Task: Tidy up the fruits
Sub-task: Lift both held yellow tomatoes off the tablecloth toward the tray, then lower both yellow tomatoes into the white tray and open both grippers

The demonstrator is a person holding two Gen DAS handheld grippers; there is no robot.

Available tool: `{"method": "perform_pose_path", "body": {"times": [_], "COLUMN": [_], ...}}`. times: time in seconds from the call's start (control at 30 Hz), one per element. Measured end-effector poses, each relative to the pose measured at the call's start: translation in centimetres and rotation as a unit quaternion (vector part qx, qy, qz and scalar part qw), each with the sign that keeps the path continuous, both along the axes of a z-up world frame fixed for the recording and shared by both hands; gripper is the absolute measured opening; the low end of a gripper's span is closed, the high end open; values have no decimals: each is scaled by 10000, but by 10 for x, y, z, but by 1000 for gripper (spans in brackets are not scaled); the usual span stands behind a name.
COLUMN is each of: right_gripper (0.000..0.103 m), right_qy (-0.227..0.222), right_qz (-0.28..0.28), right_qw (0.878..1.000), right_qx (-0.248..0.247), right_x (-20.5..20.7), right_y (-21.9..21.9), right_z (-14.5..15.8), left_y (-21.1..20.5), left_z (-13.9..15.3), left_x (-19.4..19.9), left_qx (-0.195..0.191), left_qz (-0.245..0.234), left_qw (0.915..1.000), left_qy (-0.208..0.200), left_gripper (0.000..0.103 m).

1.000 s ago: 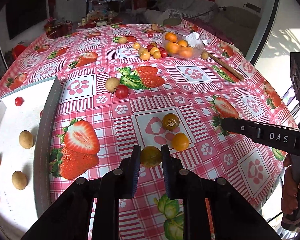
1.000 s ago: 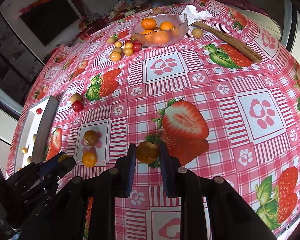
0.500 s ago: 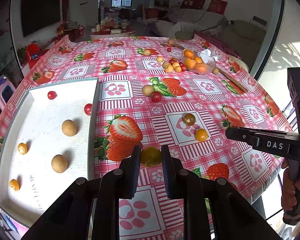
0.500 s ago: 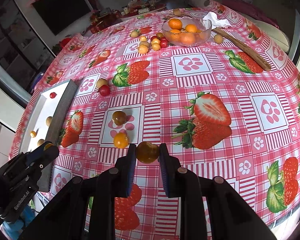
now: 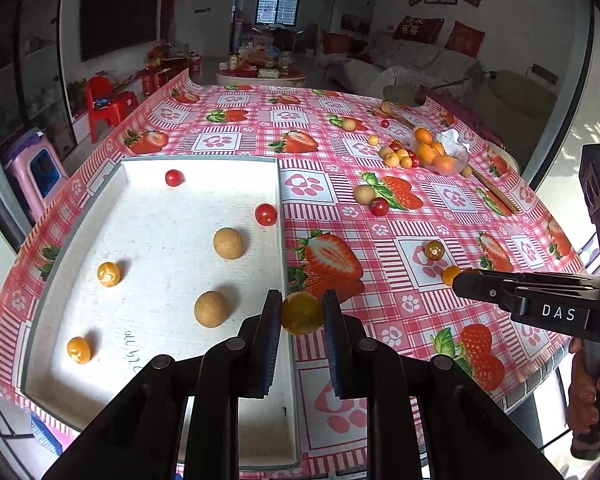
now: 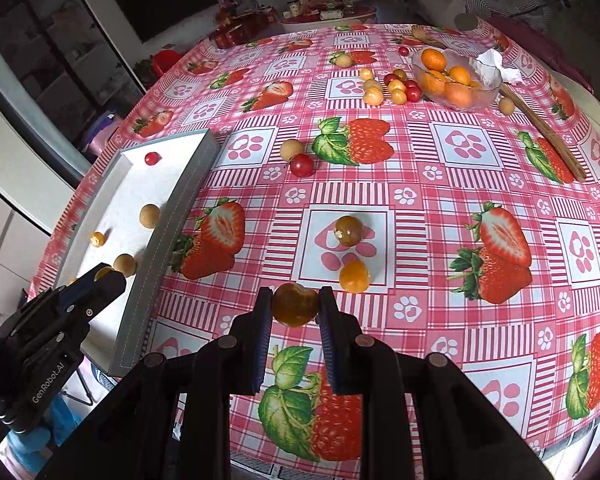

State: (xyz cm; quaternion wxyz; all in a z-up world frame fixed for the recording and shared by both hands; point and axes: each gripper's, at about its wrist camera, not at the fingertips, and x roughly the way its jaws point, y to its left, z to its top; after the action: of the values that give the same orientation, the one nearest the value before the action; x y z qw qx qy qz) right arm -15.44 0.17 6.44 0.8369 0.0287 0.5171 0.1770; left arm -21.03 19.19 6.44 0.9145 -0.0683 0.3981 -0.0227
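The left gripper [image 5: 302, 314] is clamped on a yellow-orange fruit [image 5: 301, 313], held in the air right above the right wall of the white tray [image 5: 282, 240]. The right gripper [image 6: 294, 305] is likewise closed on an orange-brown fruit [image 6: 294, 304], held over the tablecloth [image 6: 420, 200] near the table's front edge, with the tray well off to its left.

The tray sits at the table's left edge. Inside it lie two red cherry tomatoes [image 5: 174, 177], one near the far wall and one against the right wall [image 5: 266, 214]; two tan round fruits [image 5: 228, 243] in the middle, one nearer the front [image 5: 210, 308]; and two small orange fruits [image 5: 108, 274] toward the left wall, the second nearer the front left corner [image 5: 79, 350].

On the cloth just beyond the right gripper rest an orange fruit [image 6: 354, 276] and a darker brownish one [image 6: 349, 231], close together. Farther back a tan fruit [image 6: 291, 150] touches a red tomato [image 6: 301, 165]. Near the far right corner stands a glass bowl [image 6: 480, 98] of oranges, with a cluster of small yellow and red fruits [image 6: 392, 88] just to its left, a crumpled tissue [image 6: 494, 66] at its right rim, and a wooden stick [image 6: 548, 132] along the right edge.
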Motion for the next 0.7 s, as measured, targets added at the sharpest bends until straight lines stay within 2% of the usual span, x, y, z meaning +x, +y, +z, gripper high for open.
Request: {"method": "perform_pose_path", "body": {"times": [0.23, 0.37, 0.7], "right_gripper": [25, 25, 25], "right_qy": [0, 21, 201], "right_qz": [378, 589, 1030], "right_qw": [9993, 9983, 9944], "right_qx": [-34, -33, -90], "right_x": [-2, 3, 36], "right_y": [41, 66, 134], "right_z": [7, 10, 7], "left_y": [39, 53, 77], "left_z": [-6, -13, -28], "left_x": [-7, -8, -1], "left_qx": [17, 299, 150], "left_qz": [379, 534, 764], "left_qw": [9993, 9981, 9967], "left_qy": [10, 63, 246], "left_gripper": [22, 22, 22]}}
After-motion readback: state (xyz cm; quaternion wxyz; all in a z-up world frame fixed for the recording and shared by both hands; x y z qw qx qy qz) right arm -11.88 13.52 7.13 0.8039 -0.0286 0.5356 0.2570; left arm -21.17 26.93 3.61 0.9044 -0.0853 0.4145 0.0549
